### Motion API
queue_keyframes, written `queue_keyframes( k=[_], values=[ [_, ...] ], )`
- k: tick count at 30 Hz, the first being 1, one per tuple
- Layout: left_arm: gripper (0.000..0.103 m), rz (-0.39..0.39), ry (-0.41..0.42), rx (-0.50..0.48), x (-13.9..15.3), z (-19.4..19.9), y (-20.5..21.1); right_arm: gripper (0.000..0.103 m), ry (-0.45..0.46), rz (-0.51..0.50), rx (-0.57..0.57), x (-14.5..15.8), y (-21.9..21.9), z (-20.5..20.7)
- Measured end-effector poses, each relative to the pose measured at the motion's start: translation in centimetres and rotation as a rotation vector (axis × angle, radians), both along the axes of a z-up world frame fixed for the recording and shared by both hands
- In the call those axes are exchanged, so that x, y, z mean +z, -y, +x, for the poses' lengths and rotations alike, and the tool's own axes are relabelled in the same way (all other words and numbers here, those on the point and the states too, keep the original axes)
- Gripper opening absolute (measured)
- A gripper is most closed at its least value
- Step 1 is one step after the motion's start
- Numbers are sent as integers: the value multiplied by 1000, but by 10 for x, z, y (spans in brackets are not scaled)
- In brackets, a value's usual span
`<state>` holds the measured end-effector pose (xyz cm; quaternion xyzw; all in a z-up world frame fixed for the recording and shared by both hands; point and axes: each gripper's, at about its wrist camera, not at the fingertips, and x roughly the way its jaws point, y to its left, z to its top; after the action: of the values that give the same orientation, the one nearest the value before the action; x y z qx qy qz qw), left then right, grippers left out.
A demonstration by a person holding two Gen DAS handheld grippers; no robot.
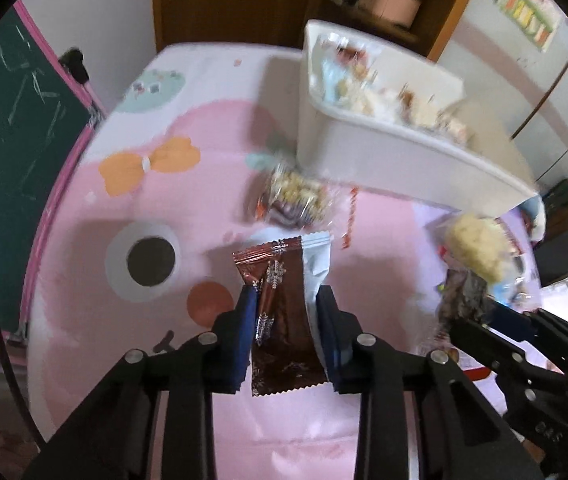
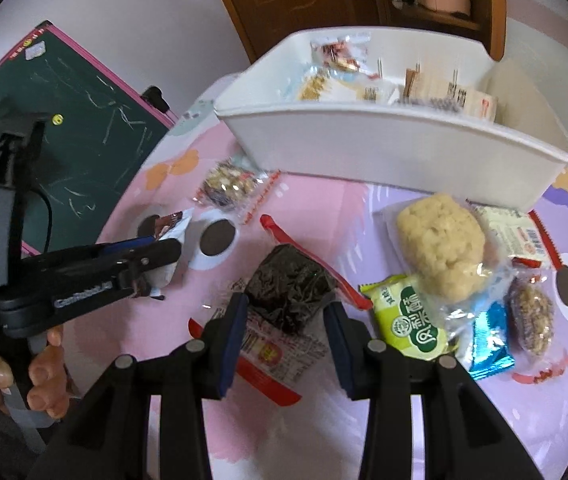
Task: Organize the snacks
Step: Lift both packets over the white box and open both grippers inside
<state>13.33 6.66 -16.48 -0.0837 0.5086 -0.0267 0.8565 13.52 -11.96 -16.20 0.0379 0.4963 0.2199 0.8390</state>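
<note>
My left gripper (image 1: 286,300) is shut on a brown foil snack packet (image 1: 284,320) with a white packet behind it, held above the pink table. It also shows in the right wrist view (image 2: 164,248). My right gripper (image 2: 288,312) is shut on a clear packet holding a dark seaweed snack (image 2: 288,292) with a red-edged label, lifted just above the table. A white bin (image 2: 396,152) with several snacks inside stands at the far side; it also shows in the left wrist view (image 1: 384,148).
Loose snacks lie on the pink cartoon tablecloth (image 2: 324,200): a nut bar packet (image 2: 230,188), a pale puffed rice cake (image 2: 440,248), a green packet (image 2: 412,320), a blue packet (image 2: 488,340). A chalkboard (image 2: 84,128) stands left.
</note>
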Motion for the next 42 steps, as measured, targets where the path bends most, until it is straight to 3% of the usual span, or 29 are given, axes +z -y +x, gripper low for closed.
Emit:
queue_keyframes(
  k=[8,17,21,25,33,42],
  values=[
    [28,7,169,-72,78,-16,14,39,126,39,-38,57,20,-9],
    [27,89,444,-182,192,-11,57,40,366,23,-110,161,55,-3],
    [27,106,529,-193,227,0,70,40,484,0,-152,206,70,5],
    [27,123,579,-212,253,13,86,40,550,-14,-183,231,78,14],
    [27,153,598,-232,269,42,114,40,579,-41,-210,245,79,50],
    [27,162,524,-211,239,91,118,40,511,-72,-253,220,87,99]
  ],
)
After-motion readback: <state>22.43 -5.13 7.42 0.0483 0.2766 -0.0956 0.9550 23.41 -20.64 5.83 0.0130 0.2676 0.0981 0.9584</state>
